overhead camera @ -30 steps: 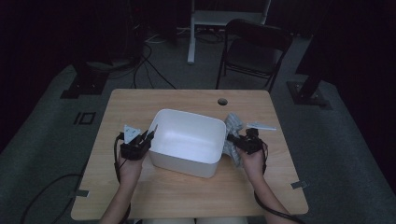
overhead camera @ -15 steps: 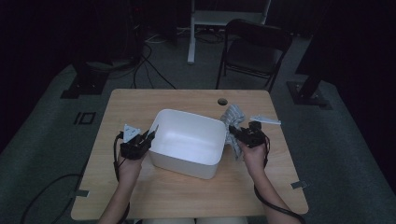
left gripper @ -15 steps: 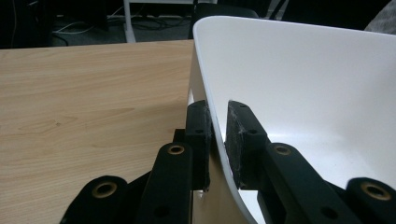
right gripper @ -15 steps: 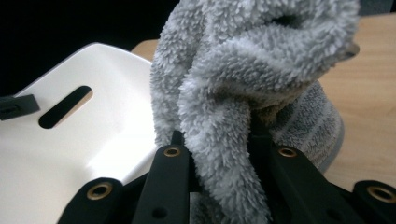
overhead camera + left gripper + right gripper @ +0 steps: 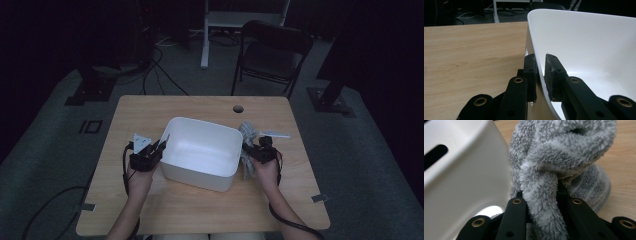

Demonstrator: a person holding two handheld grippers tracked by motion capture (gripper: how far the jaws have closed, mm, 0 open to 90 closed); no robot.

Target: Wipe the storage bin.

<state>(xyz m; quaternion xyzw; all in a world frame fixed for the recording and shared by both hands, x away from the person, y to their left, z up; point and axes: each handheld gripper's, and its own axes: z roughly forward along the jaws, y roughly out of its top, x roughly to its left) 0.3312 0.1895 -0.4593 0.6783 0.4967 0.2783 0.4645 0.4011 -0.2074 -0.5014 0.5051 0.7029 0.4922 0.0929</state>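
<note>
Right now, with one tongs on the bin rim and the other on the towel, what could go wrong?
1. The left tongs pinch only the thin rim of the bin; a pull could tip it or slip off.
2. The right tongs grip one fold of the towel, so the rest may drag along the table or snag the bin wall instead of dropping inside.

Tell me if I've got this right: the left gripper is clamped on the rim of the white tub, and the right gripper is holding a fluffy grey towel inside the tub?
Not quite. The left gripper does clamp the white tub's rim, but the fluffy grey towel in the right gripper is outside the tub, beside its outer wall over the table. The right gripper view shows this.
</note>
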